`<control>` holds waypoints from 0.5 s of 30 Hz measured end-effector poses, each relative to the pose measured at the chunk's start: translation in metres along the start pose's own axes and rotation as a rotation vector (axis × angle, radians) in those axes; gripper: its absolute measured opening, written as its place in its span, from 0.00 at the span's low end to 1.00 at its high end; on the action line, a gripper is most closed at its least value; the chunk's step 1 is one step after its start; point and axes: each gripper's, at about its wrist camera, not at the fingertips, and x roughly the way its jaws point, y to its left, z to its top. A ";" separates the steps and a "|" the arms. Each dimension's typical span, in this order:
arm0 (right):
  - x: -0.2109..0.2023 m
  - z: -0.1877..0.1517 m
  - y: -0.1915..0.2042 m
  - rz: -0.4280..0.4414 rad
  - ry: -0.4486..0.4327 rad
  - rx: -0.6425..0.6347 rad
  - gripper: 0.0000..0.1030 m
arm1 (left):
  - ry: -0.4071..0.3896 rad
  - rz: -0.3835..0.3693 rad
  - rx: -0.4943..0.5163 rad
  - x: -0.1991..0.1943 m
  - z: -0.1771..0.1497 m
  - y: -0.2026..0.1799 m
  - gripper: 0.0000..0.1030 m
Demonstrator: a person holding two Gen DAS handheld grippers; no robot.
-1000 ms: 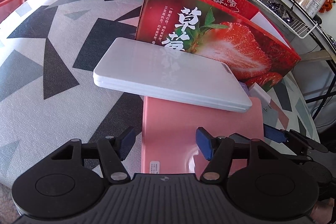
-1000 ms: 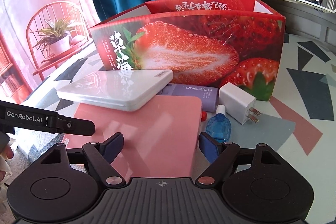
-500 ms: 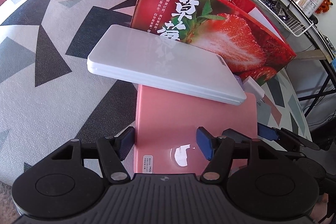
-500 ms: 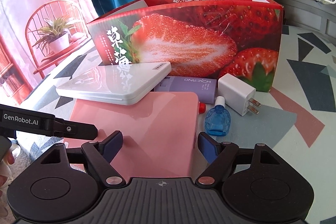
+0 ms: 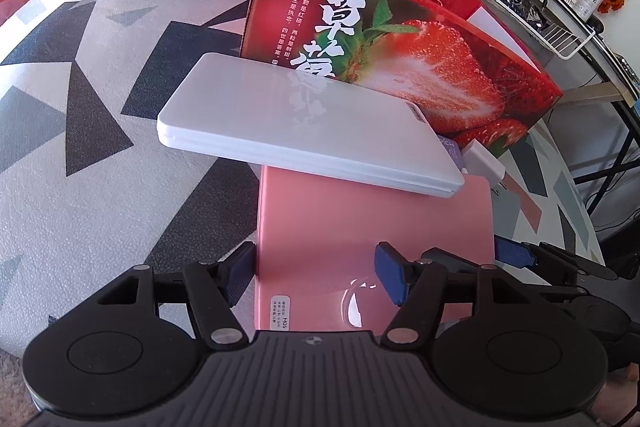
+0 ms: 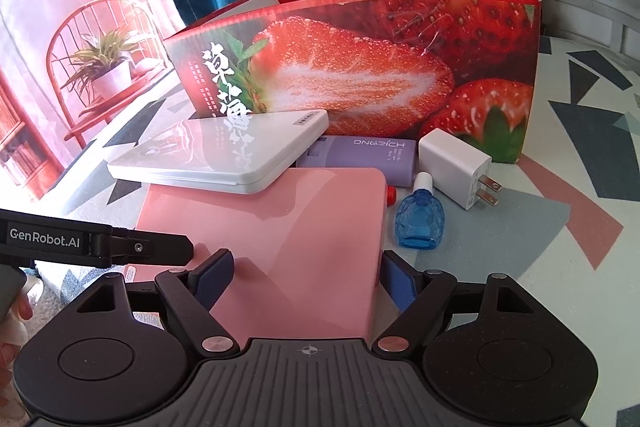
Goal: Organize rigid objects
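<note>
Seen from the left wrist, the left gripper (image 5: 316, 277) hangs over the near end of a flat pink case (image 5: 372, 231) lying on the desk (image 5: 80, 155), which is covered in a grey, black and white triangle pattern. Its jaws stand partly open: the left blue pad sits just off the case's left edge, the right pad is over the case's glossy top, and whether either one touches the case cannot be told. A flat white case (image 5: 304, 123) rests across the far end of the pink one, tilted, its far side close against a red strawberry box (image 5: 404, 59) that stands open-topped behind. Past the white case's right corner, a white charger (image 5: 484, 163) peeks out. The right gripper (image 5: 516, 255) shows at the right edge. From the right wrist, the right gripper (image 6: 308, 277) is also partly open, with the pink case (image 6: 280, 227) reaching between its pads; the right pad is at the case's right edge and the left pad over its surface, and contact cannot be judged. Right of the pink case lie a blue dropper bottle (image 6: 420, 219), a purple device (image 6: 360, 155) and the white charger (image 6: 456, 167) with its prongs pointing right, all in front of the strawberry box (image 6: 360, 75). The left gripper's finger (image 6: 132, 247) enters from the left.
</note>
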 end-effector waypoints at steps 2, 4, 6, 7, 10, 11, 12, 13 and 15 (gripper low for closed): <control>-0.002 0.001 -0.001 -0.005 0.009 0.009 0.72 | 0.002 -0.001 0.012 0.001 0.000 -0.002 0.66; -0.004 0.001 -0.003 -0.014 0.014 0.021 0.72 | 0.000 -0.002 0.019 0.002 0.000 -0.006 0.66; -0.006 0.001 -0.004 -0.031 0.012 0.024 0.72 | 0.001 0.002 0.044 0.004 0.000 -0.013 0.69; -0.007 0.000 -0.005 -0.037 0.014 0.030 0.72 | -0.002 0.005 0.054 0.006 0.000 -0.015 0.69; -0.008 -0.001 -0.015 -0.038 0.014 0.068 0.72 | 0.001 -0.008 0.056 0.009 0.002 -0.021 0.69; -0.009 -0.001 -0.017 -0.040 0.008 0.070 0.72 | 0.001 -0.013 0.053 0.010 0.003 -0.021 0.69; -0.010 -0.002 -0.019 -0.042 0.004 0.072 0.72 | 0.002 -0.017 0.049 0.011 0.002 -0.021 0.70; -0.011 -0.003 -0.022 -0.040 0.002 0.079 0.73 | 0.002 -0.020 0.043 0.011 0.002 -0.021 0.71; -0.010 -0.004 -0.026 -0.026 0.004 0.097 0.72 | 0.004 -0.016 0.035 0.011 0.002 -0.022 0.71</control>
